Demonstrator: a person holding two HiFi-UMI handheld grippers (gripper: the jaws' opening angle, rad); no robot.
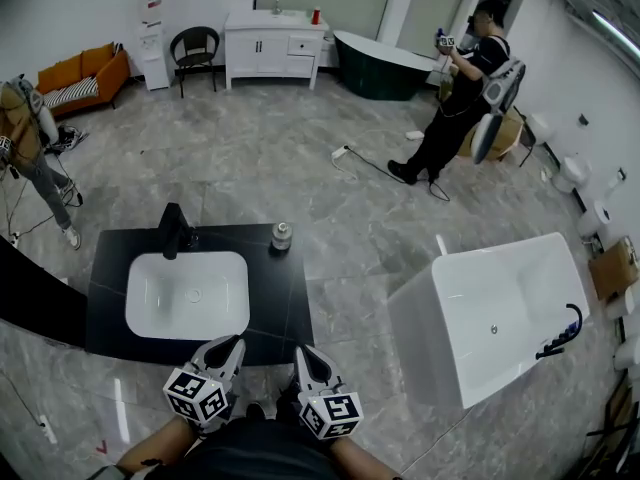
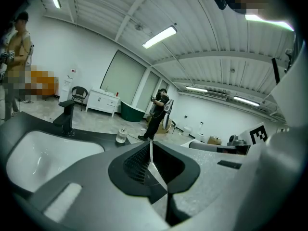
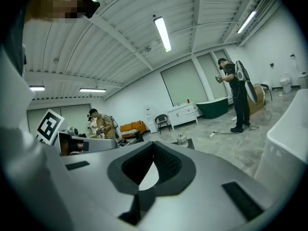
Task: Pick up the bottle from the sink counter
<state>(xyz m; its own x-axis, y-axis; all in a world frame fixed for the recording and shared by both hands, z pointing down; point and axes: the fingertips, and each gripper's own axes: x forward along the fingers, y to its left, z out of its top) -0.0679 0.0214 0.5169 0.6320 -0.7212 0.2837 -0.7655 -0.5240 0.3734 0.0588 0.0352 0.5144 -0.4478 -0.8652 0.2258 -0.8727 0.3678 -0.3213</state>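
Bottle [image 1: 281, 235] stood upright on counter [image 1: 290, 308], well ahead of both grippers, approx. btwn them. R gripper [image 1: 308, 356] looked slightly nearer. L gripper [image 1: 232, 348] jaws pressed together, R's too, both empty.

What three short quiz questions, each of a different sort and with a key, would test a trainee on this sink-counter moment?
1. True or false: the bottle stands on the black counter, right of the faucet in the head view.
2. The left claw is: A) shut on the bottle, B) shut and empty, C) wide open.
3. How many other people does the head view show?
Key: 1 true. 2 B. 3 two: a person at the left edge and a person at the upper right.
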